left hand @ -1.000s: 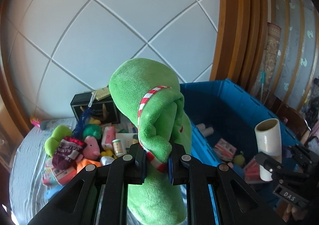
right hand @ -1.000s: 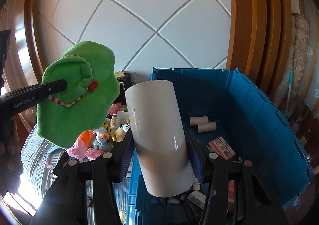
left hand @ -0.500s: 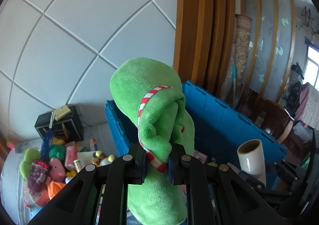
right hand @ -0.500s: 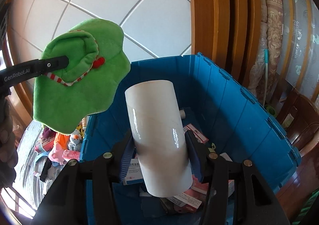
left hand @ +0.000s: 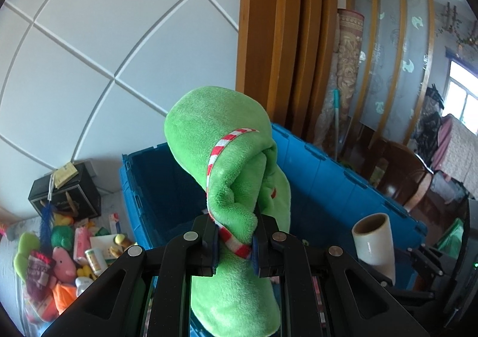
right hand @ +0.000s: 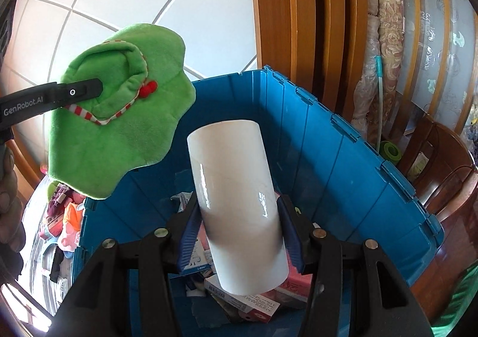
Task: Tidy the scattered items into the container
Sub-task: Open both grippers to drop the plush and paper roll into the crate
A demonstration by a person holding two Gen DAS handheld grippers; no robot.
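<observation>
Left tool pinches the soft, light green plush slipper at its striped trim; right tool clamps the rigid, glossy white roll mid-body above the blue crate.

White wall panels crossed by diagonal grooves, next to a chunky wooden frame. Bright window off right, dark wooden chair nearby.

Both wrist views look down, sharing the blue bin.

Boxes in bin, toy pile left of bin
</observation>
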